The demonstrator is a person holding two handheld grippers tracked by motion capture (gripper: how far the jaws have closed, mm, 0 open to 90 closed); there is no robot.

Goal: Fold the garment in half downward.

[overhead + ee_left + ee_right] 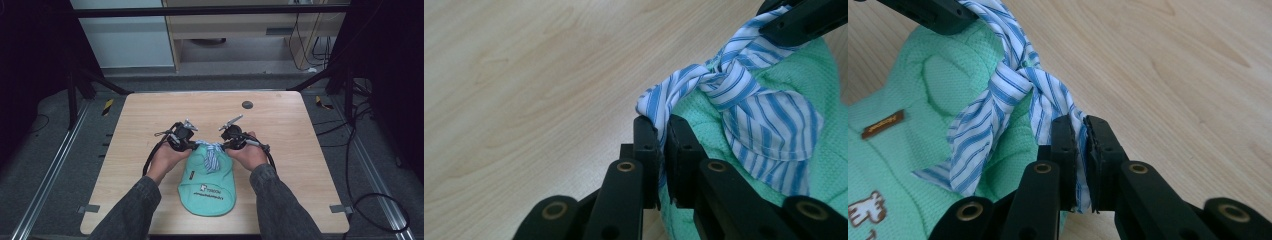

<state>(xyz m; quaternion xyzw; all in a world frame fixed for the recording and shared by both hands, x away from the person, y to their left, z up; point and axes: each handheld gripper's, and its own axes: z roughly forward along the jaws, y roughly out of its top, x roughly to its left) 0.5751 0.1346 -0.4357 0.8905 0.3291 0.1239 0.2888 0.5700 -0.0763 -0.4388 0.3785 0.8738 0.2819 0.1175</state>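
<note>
A small mint-green garment (207, 187) lies on the wooden table (145, 115), its printed hem toward the near edge. A blue-and-white striped collar with a knotted tie (211, 155) runs along its far end. My left gripper (196, 145) is shut on the collar's left part (654, 102), the striped cloth pinched between the pads (646, 137). My right gripper (223, 145) is shut on the collar's right part (1075, 120). The knot (1015, 75) hangs between the two grips, over the green knit (908, 85). Each gripper view catches the other gripper's black jaw at its top edge.
A dark round disc (247, 105) sits on the table's far side. Grey tape tabs (88, 208) mark the near corners. Metal rails and cables lie on the floor on both sides, and a cabinet (240, 30) stands beyond the table.
</note>
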